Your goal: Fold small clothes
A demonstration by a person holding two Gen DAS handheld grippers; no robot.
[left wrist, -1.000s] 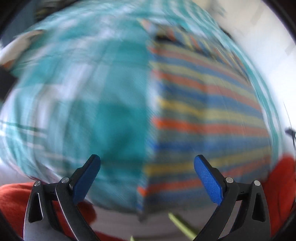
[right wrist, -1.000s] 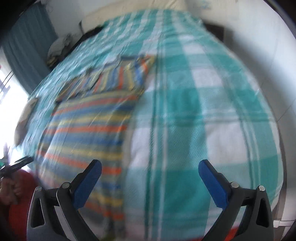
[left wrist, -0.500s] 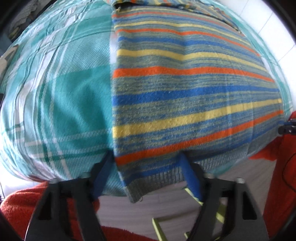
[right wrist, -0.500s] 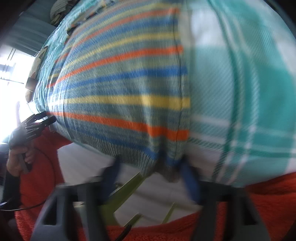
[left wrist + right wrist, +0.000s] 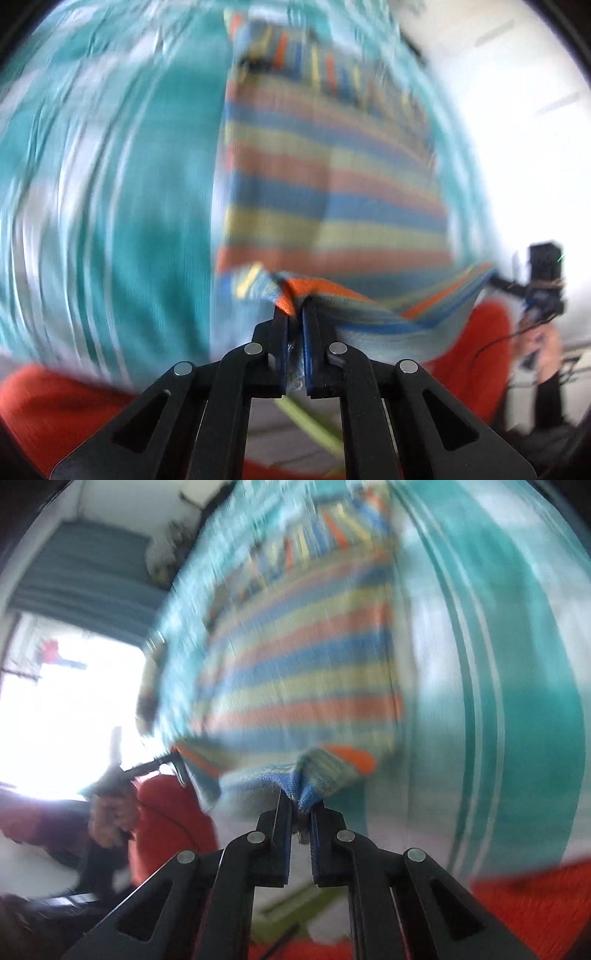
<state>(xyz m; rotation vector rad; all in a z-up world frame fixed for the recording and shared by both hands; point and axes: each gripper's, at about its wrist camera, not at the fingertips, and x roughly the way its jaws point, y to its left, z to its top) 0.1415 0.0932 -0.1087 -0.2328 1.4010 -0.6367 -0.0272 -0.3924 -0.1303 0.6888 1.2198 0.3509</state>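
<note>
Sweater first, because everything else is placed off it: it is lying striped and flat on the teal checked bedspread, hem towards me. Left of the sweater, at its near left corner, my left gripper is clenching a pinch of knit, hem bunching between the pads. Across the hem to the sweater's near right corner, my right gripper is biting a fold of ribbed edge, jaws nearly together on it. Both views are blurring, so finer detail is escaping me. I am judging this knit soft, light and stretchy; it is sagging between my two holds. Corners are looking like the right place to grip, deep enough that the wool is not slipping out.
</note>
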